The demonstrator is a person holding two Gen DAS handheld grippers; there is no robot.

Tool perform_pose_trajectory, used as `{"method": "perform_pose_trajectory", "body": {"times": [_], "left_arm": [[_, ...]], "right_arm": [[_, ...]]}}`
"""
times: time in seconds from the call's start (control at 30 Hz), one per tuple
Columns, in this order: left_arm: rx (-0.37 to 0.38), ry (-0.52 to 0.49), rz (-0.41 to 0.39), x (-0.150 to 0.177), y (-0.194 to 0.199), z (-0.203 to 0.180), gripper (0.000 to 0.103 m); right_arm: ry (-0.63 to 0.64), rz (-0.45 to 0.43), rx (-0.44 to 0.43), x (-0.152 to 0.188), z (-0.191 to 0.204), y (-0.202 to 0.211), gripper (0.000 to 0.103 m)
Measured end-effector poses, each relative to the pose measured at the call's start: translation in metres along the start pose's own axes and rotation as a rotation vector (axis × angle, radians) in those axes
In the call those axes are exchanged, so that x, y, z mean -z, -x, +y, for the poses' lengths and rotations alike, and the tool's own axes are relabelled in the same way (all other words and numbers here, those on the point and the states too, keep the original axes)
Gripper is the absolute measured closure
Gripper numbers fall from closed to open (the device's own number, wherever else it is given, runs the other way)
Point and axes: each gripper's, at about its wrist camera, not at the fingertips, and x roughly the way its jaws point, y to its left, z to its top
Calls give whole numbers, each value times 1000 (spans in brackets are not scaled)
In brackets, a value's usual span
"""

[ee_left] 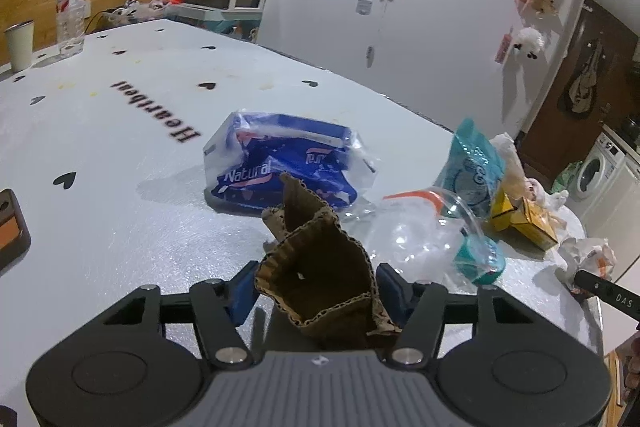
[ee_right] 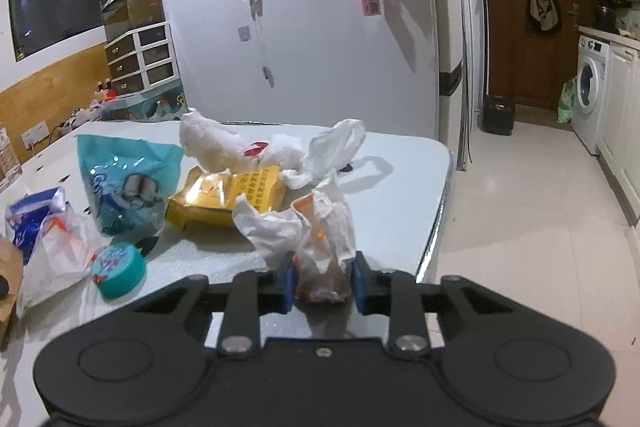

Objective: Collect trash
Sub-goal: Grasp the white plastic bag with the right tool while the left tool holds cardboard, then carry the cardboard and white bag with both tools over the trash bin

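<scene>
In the left wrist view we see our left gripper (ee_left: 316, 291) clamped on a torn, curled piece of corrugated cardboard (ee_left: 320, 267), its blue pads (ee_left: 242, 293) pressing both sides. On the white heart-print tablecloth (ee_left: 120, 187), a water bottle (ee_left: 71, 9) and a metal cup (ee_left: 19, 45) stand far off at ten o'clock. A blue "Natural" plastic wrapper (ee_left: 280, 163) lies at twelve o'clock, just past the cardboard. At two o'clock sit a clear plastic bag (ee_left: 416, 231), a teal bag (ee_left: 472, 163) and a yellow packet (ee_left: 520, 219).

In the right wrist view our right gripper (ee_right: 324, 281) is closed on a crumpled white-and-orange paper wrapper (ee_right: 320, 239) near the table edge (ee_right: 434, 223). At ten o'clock lies a teal lid (ee_right: 119, 264); the yellow packet (ee_right: 228, 199) and white tissues (ee_right: 276, 151) lie near twelve o'clock.
</scene>
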Motion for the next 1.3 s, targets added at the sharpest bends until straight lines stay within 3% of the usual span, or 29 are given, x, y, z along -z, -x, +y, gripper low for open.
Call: {"method": "perform_pose_trajectory", "body": {"times": [0.6, 0.87, 1.3], "left_arm": [[25, -102, -108, 17, 75, -12, 46], [67, -200, -130, 36, 104, -50, 45], [208, -329, -146, 77, 136, -129, 45]], "right_arm": [[21, -50, -31, 13, 24, 97, 79], [28, -86, 14, 22, 23, 157, 79], [-7, -133, 109, 45, -12, 234, 79]]}}
